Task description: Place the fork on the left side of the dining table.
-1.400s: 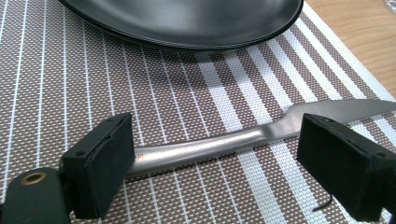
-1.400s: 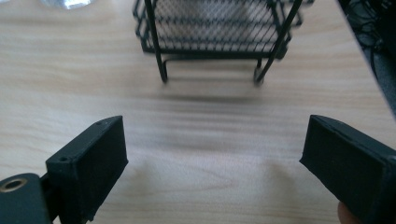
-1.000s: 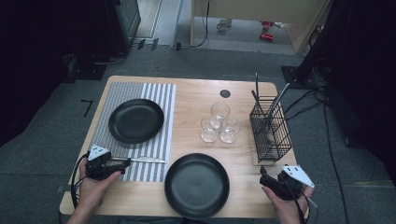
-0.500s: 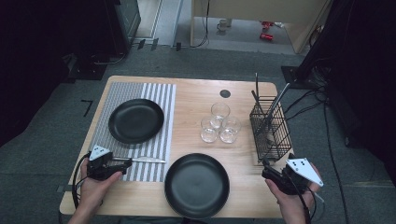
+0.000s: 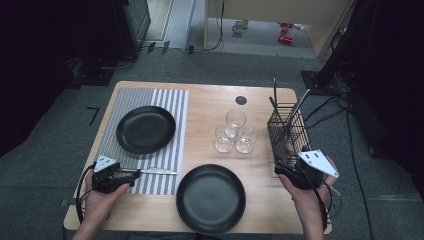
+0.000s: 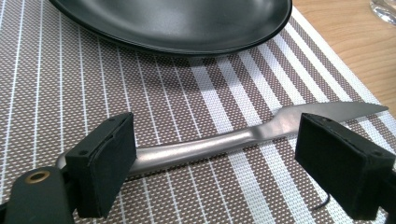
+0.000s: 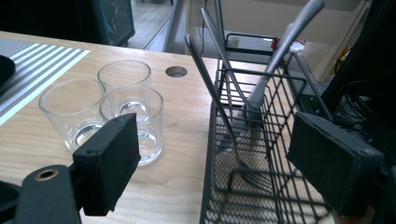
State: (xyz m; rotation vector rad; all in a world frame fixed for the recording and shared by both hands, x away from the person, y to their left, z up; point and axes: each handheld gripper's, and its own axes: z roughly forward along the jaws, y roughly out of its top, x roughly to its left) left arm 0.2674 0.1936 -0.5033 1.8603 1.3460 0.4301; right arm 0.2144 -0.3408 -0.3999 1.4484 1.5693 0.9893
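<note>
A silver table knife (image 5: 157,171) lies flat on the striped placemat (image 5: 172,107) near its front edge. My left gripper (image 5: 131,173) rests low at the knife's handle end. In the left gripper view the knife (image 6: 210,142) runs across the mat between the wide-apart jaws of my left gripper (image 6: 215,154), and neither pad presses on it. My right gripper (image 5: 281,171) hovers at the table's right front, just in front of the black wire basket (image 5: 287,132). In its own view my right gripper (image 7: 215,149) is open and empty, facing the basket (image 7: 261,140), which holds several upright utensils.
A black plate (image 5: 145,129) sits on the placemat, and its rim (image 6: 187,46) lies just beyond the knife. A second black plate (image 5: 210,197) sits at the front centre. Three clear glasses (image 5: 232,132) (image 7: 116,102) cluster left of the basket. A round hole (image 5: 241,100) marks the tabletop.
My right gripper has risen from the table's front right corner and come closer to the wire basket. The left gripper and the knife have not moved.
</note>
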